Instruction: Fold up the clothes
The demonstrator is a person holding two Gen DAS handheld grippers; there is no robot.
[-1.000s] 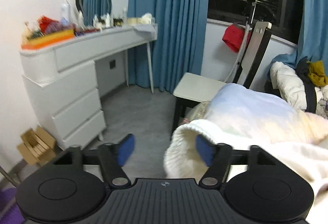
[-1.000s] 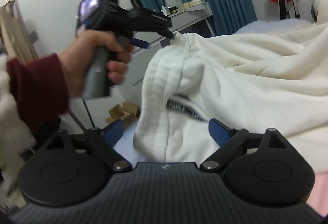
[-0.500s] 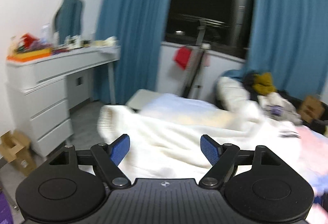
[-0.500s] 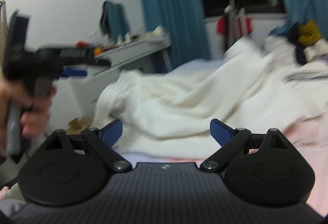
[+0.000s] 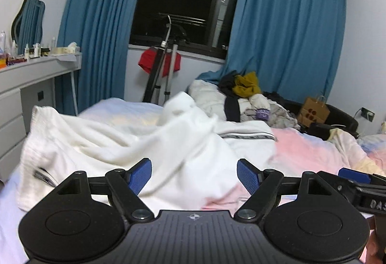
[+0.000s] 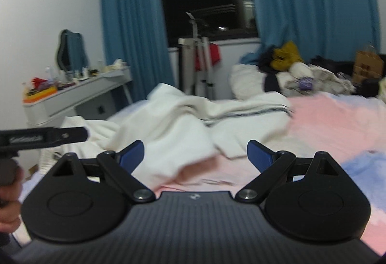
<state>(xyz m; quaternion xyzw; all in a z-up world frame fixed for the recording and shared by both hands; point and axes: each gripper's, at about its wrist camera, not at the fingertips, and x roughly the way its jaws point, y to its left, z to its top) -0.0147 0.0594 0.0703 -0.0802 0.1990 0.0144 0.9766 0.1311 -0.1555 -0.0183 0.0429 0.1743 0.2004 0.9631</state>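
A white garment [image 5: 135, 138] with a dark striped band lies crumpled on the bed's left half; it also shows in the right wrist view [image 6: 168, 128]. My left gripper [image 5: 194, 176] is open and empty, held just above the garment's near edge. My right gripper [image 6: 195, 155] is open and empty, above the garment's near right part and the pink sheet. The right gripper's tip [image 5: 354, 176] shows at the right edge of the left wrist view. The left gripper's finger [image 6: 45, 137] shows at the left of the right wrist view.
The bed [image 5: 313, 153] has a pink and pale blue sheet. A heap of other clothes [image 5: 243, 95] lies at its far end. A white dresser [image 5: 26, 85] with clutter stands left. A rack with a red cloth [image 5: 159, 63] stands by the window. A paper bag [image 5: 313, 110] sits far right.
Both grippers let go of the white garment and pulled back from it. The views swung from the garment's ribbed edge and dresser toward the window, and the garment settled on the bed.
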